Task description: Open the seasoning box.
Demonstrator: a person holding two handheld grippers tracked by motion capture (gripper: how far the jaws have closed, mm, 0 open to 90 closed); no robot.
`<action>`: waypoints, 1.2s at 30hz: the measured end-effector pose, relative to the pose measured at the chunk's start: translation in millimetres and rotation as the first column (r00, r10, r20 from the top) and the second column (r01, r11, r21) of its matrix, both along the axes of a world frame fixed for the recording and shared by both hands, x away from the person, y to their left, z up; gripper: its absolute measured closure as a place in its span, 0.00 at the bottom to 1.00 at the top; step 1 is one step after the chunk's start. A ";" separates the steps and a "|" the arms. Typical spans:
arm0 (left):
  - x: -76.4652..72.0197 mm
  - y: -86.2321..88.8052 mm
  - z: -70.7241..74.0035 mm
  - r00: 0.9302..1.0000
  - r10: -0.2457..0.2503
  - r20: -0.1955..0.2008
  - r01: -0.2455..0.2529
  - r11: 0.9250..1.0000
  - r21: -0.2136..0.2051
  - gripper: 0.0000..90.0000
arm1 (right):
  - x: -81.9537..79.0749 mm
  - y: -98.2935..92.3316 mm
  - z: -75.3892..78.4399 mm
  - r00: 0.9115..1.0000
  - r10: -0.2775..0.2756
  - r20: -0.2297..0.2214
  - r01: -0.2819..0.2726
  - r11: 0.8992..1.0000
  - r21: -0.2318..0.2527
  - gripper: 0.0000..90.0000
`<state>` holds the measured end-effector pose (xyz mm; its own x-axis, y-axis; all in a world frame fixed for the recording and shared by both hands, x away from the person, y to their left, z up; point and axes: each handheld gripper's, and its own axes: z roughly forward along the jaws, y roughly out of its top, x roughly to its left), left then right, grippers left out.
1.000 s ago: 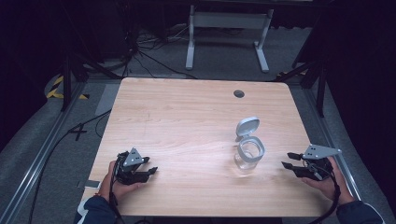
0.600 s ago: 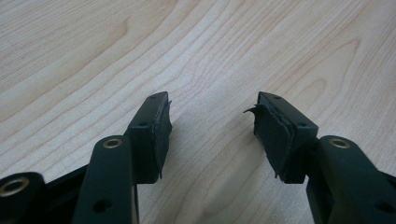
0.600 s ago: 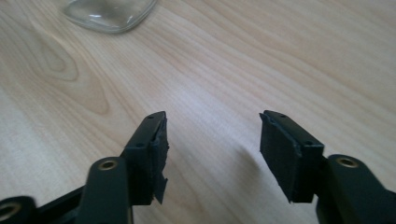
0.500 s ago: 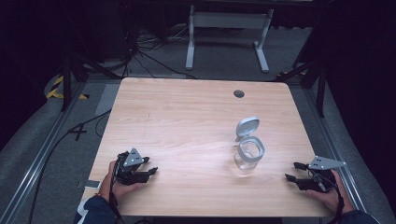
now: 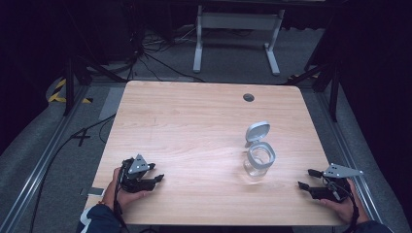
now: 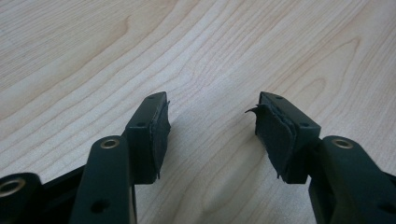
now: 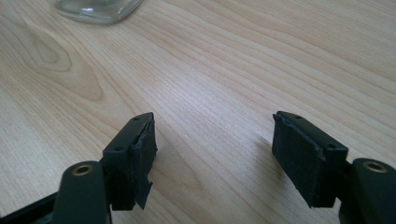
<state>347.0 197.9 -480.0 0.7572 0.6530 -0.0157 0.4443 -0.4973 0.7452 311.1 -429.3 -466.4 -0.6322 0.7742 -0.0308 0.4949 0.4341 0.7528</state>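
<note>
A clear glass jar [image 5: 259, 161] stands on the wooden table [image 5: 194, 126], right of centre, with its grey hinged lid [image 5: 257, 131] tipped up and back. My left gripper [image 5: 157, 173] rests near the front left corner in a hand, open, with bare wood between its pads [image 6: 212, 99]. My right gripper [image 5: 306, 178] lies at the front right, pointing left, a short way from the jar. Its jaws have just been opening and stand wide with nothing between them [image 7: 212, 115]. The jar's base [image 7: 98, 9] shows at the top left of the right gripper view.
A dark round cable hole [image 5: 248, 97] sits near the table's far edge. Behind the table a white metal stand [image 5: 233, 22] and loose cables [image 5: 145, 58] lie on the grey floor. Metal rails [image 5: 43, 165] run along both sides of the table.
My right gripper has dropped and come back toward the front right corner, and its jaws have spread wider. The left gripper and the jar have stayed where they were.
</note>
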 end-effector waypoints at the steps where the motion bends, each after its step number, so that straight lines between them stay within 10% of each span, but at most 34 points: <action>1: 0.1 0.1 0.0 1.000 -0.001 0.001 0.001 1.000 0.000 0.49 | 0.3 0.2 0.0 1.000 0.000 0.000 0.000 1.000 0.000 0.33; 36: 2.4 0.6 -0.1 1.000 -0.005 -0.002 0.005 1.000 0.002 0.44 | 2.3 1.2 0.0 1.000 0.003 -0.002 -0.003 1.000 0.000 0.33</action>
<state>349.4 198.5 -480.1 0.7606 0.6490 -0.0159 0.4432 -0.5012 0.7432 313.4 -428.2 -466.4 -0.6345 0.7723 -0.0298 0.4948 0.4356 0.7519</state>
